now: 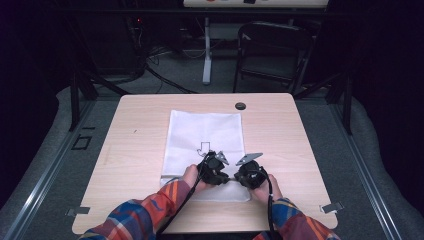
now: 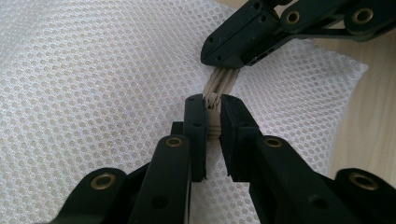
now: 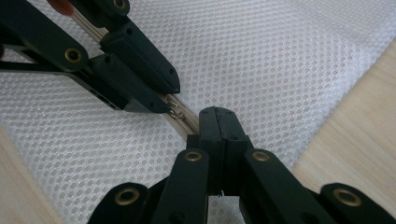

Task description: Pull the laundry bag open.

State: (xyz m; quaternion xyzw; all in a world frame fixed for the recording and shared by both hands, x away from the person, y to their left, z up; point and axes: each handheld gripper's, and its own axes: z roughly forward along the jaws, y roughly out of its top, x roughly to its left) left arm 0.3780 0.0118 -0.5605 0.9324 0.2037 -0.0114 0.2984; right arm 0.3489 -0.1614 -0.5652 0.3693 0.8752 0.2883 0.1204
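The left claw pinches the beige zipper of a white mesh bag, its two black jaws pressed against either side of the zipper band. Just beyond it, the right claw comes in from the upper right and meets the same zipper band a little farther along, so the two nearly touch tip to tip.

In the right gripper view, the right claw stands fully closed, jaws pressed together with the zipper running in under their tips; a small metal pull shows just beside the left claw, which clamps the band from the upper left.

From above, both claws, left and right, sit close together over the near end of the mesh bag, each held in a hand that comes out of a plaid sleeve. The bag lies flat at the middle of the pale wooden counter, its long side running away from the person. A small dark round disc sits on the counter just past the bag's far right corner. A dark folding chair stands on the floor behind the counter.
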